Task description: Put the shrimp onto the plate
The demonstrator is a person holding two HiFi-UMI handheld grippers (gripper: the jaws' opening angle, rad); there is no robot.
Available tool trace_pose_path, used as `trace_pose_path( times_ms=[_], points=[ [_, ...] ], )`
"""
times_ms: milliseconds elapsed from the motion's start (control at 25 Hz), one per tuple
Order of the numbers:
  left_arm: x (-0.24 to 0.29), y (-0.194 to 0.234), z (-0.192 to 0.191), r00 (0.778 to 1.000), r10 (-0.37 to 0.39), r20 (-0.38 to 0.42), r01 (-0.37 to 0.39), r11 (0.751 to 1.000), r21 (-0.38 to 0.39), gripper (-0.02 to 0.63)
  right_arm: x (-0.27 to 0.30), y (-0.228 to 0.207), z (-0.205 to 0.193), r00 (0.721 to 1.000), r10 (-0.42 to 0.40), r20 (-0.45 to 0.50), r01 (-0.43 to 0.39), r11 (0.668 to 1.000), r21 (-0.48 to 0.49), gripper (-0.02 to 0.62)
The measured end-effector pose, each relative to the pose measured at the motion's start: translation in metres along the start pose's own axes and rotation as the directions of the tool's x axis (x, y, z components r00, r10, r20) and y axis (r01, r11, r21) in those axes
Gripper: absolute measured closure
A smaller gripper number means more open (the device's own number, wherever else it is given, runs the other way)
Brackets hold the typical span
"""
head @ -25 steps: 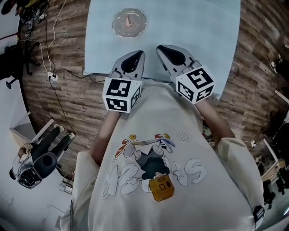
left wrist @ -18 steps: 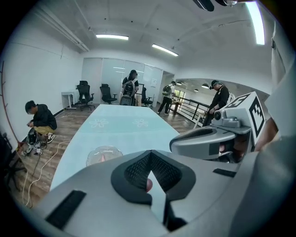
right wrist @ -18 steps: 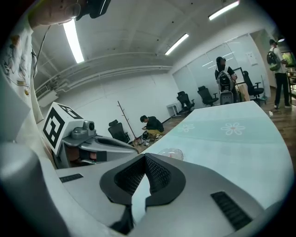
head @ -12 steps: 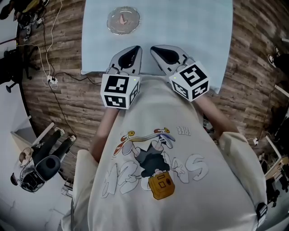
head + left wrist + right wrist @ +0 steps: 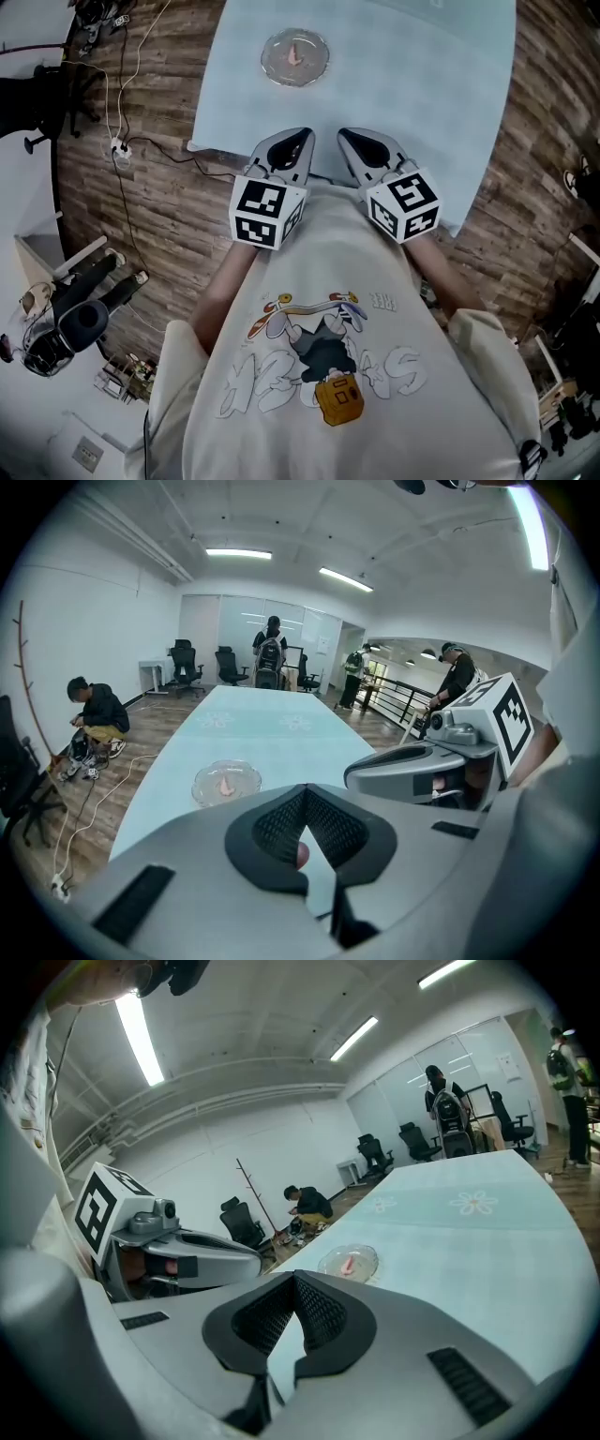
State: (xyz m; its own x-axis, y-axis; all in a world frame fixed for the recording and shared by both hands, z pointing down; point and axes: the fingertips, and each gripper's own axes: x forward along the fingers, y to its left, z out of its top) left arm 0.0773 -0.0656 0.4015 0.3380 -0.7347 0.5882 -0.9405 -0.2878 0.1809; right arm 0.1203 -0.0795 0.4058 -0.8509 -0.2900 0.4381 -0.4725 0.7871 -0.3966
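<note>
I'm holding the left gripper (image 5: 300, 137) and right gripper (image 5: 349, 137) side by side over the table's (image 5: 422, 84) near edge, both jaws pressed together. The shrimp (image 5: 294, 54) is lying in the plate (image 5: 274, 67), far left.

We see the shrimp (image 5: 296, 53) as a small pink piece, slightly curved, lying flat in the plate (image 5: 270, 58) close to its middle. In the head view its length runs roughly from the plate's near side toward its far side. The plate is round, shallow and of clear glass with a raised rim. It stands level on the pale blue table (image 5: 422, 75), left of the table's middle and well in from the near edge. In both gripper views we find the shrimp resting on the plate's floor, wholly inside the rim.
</note>
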Motion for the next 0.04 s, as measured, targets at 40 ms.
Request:
trace_pose_path(
  times_ms=[40],
  points=[
    [-0.0002,0.0,-0.0034,1.0,0.002,-0.005,-0.002,1.0,-0.012,0.598,0.0002,-0.0012,-0.003,1.0,-0.004,-0.007,0.004,1.0,0.003,0.572]
  ],
)
